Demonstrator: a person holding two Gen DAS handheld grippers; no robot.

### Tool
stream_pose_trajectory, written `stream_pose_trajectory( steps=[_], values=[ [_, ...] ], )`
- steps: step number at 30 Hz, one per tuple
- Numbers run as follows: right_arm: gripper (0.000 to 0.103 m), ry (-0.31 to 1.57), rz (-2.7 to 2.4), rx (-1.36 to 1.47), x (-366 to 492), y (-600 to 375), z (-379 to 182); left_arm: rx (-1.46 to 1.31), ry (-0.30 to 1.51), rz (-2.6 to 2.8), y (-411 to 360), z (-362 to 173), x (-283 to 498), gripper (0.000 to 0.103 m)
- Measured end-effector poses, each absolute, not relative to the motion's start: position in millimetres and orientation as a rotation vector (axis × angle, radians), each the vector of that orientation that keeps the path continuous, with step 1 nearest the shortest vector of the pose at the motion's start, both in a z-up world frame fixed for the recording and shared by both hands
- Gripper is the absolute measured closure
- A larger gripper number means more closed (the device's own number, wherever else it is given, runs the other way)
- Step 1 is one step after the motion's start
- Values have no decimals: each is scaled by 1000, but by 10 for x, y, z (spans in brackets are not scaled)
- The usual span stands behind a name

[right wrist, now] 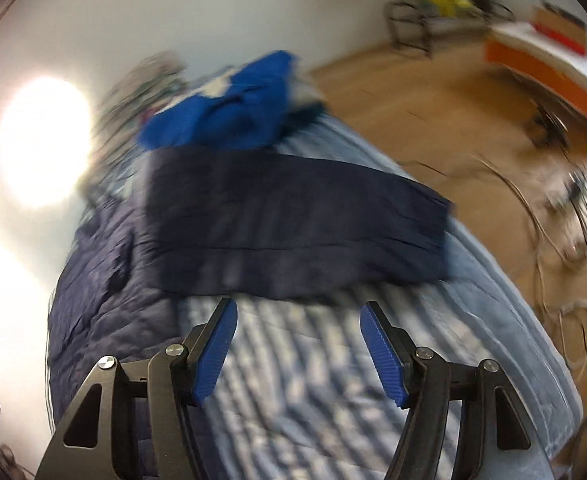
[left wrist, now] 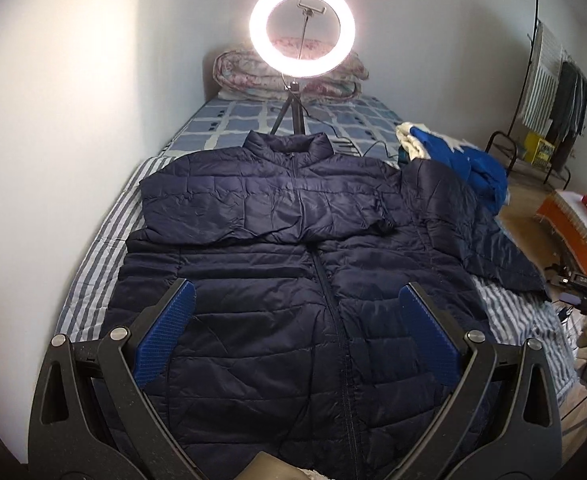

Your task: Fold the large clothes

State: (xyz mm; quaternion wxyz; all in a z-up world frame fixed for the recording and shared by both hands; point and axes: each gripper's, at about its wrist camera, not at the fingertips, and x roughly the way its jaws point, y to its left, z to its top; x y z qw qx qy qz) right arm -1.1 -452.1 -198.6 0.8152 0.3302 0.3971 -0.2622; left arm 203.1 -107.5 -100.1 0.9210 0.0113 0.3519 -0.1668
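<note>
A large dark navy puffer jacket [left wrist: 293, 248] lies front-up on the bed, its zipper running down the middle. One sleeve is folded across its chest; the other sleeve [left wrist: 489, 240] stretches out to the right. My left gripper [left wrist: 297, 300] hovers open over the lower body of the jacket, nothing between its blue pads. In the blurred right wrist view, my right gripper [right wrist: 297, 312] stands open over the striped sheet [right wrist: 313, 380], just short of the outstretched sleeve [right wrist: 293, 232], with nothing between its pads.
A lit ring light [left wrist: 302, 26] on a tripod stands on the bed behind the collar, before a rolled quilt [left wrist: 253, 76]. A bright blue garment [left wrist: 473, 160] is heaped at the right edge. Wooden floor [right wrist: 433, 112], cables [right wrist: 553, 240], an orange table [left wrist: 573, 224] and a clothes rack [left wrist: 553, 96] lie to the right.
</note>
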Motion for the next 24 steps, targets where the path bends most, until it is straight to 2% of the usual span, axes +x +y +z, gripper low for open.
stream_pose_trajectory(
  steps=[8, 14, 20, 22, 23, 24],
  values=[
    [36, 758, -617, 1023, -383, -5051, -2357, 72, 728, -373, -1433, -1064, 1970, 0],
    [36, 752, -608, 1082, -300, -5235, -2532, 157, 699, -423, -1776, -1090, 1833, 0],
    [45, 701, -629, 1255, -308, -5470, -2834, 202, 693, -419, -1896, -1148, 1811, 0],
    [57, 697, -637, 1248, -275, -5510, -2844, 210, 690, -406, -1888, -1156, 1823, 0],
    [75, 704, -635, 1227, -231, -5511, -2822, 211, 689, -403, -1859, -1163, 1831, 0],
    [86, 714, -646, 1197, -205, -5505, -2792, 209, 691, -397, -1836, -1168, 1851, 0]
  ],
)
